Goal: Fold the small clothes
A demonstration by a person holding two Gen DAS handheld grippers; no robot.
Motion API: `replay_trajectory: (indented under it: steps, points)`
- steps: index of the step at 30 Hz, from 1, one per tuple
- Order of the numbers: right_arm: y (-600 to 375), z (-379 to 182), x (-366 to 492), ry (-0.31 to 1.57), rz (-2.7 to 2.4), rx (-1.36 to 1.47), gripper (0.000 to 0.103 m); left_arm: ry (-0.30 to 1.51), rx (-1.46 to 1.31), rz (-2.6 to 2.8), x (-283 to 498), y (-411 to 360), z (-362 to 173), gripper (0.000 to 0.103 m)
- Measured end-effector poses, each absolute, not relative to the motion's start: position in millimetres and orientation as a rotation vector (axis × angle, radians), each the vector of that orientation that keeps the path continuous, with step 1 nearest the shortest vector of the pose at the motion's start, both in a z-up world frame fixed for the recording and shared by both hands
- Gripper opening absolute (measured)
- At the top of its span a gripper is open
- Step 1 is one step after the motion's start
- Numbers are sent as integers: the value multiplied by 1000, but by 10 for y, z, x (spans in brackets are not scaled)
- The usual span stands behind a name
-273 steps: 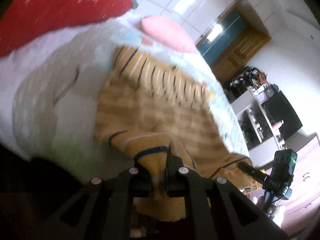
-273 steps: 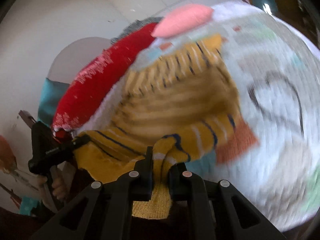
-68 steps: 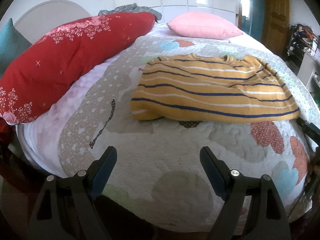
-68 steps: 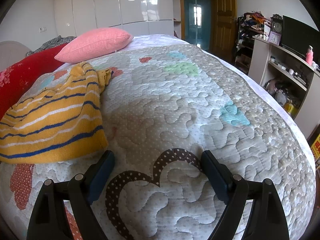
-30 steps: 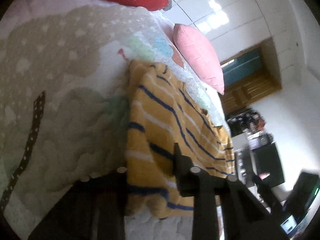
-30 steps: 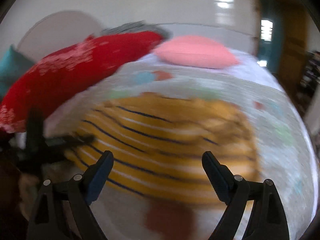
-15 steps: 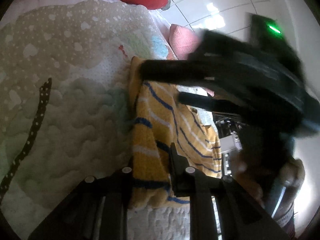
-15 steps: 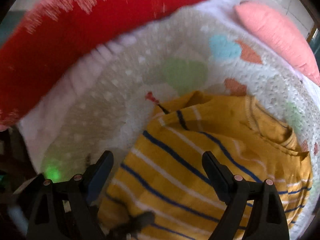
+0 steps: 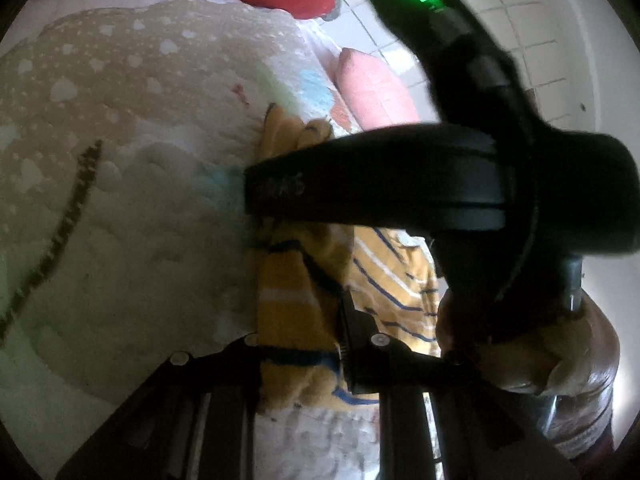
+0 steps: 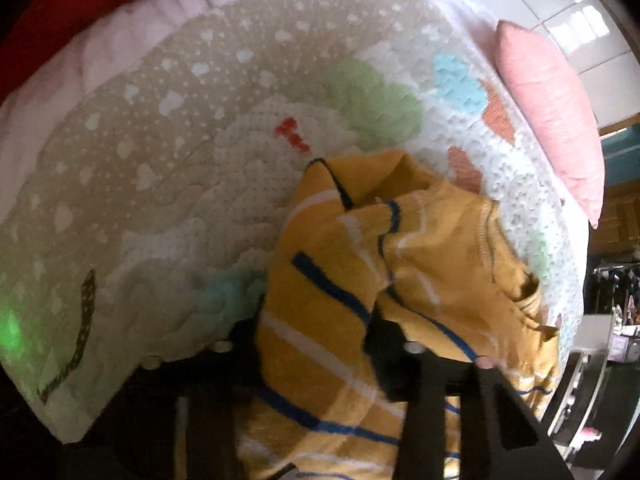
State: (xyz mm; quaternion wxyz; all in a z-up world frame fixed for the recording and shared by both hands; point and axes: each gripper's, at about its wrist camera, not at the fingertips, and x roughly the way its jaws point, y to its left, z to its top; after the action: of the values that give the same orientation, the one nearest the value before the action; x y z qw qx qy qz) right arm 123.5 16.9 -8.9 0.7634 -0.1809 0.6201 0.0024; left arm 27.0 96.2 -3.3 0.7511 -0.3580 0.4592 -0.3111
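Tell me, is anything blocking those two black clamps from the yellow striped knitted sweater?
Nothing visible does. The left gripper is shut on the yellow striped knitted sweater, and the right gripper has just been closing with its fabric between the jaws.

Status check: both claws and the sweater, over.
Left claw shut on sweater edge. Right claw has just been closing, sweater bunched between its fingers. Sweater on quilt, half gathered. Right claw's body blocks much of the left view.
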Motion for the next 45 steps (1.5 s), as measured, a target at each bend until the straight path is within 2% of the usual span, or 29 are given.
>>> replay_trajectory:
  steps: [9,10,12,16,25,34,35,36,37,39,45]
  points:
    - [-526,552,878,1184,136,-75,30,898,-740,-787,-45,767,509,22]
    - [-664,632,812,1153,128,-55,30,890,-734,-792,-90,750,552,24]
    - [-946,737,695,1116,119,2,29,878,-713,-798,-197,725,630,38]
    - [-1628,838,456,1055,81,132,28,878,-608,-788,-311,601,745,43]
    - [-2779,705,-53,961,-3,326,27,963,-432,-762,-416,209,619,45]
    - [-3692,281,-460,907,-76,521,28,990,-313,-753,-430,-107,534,47]
    - [-3747,226,-488,901,-78,533,29,995,-303,-750,-466,-135,548,47]
    - [-3811,170,-520,894,-89,542,35,1003,-288,-747,-475,-170,538,48]
    - [-3853,145,-547,888,-109,541,50,1009,-278,-744,-500,-195,547,49]
    - [-3963,142,-654,866,-177,551,67,1018,-250,-739,-533,-246,544,52]
    - [-3985,446,-1076,751,-123,610,69,1019,-203,-720,-536,-390,523,57]
